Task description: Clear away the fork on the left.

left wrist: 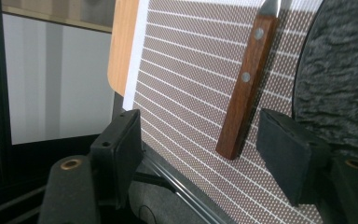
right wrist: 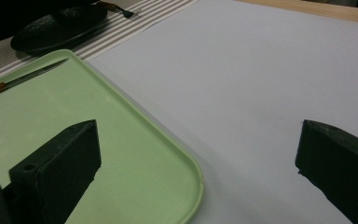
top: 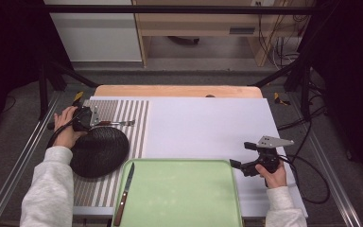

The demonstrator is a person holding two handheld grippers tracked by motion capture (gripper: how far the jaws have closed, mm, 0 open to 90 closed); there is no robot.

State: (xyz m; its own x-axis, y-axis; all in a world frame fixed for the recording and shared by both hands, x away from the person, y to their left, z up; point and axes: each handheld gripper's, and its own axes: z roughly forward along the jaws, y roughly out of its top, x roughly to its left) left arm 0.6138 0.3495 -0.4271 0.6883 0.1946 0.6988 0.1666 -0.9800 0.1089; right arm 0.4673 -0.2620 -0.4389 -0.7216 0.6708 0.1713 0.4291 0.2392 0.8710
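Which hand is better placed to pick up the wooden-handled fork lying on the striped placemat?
The left. The left gripper is right at the wooden-handled fork, whose handle end lies between the open jaws, untouched by the pads. The right gripper hovers open across the table, beside the green tray.

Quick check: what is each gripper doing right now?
Left gripper: open, fork handle between its jaws, not gripped.
Right gripper: open, holding nothing.

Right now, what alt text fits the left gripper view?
The left claw, open, is lined up on the wooden handle of a fork lying on a striped placemat. A black textured plate sits beside it.
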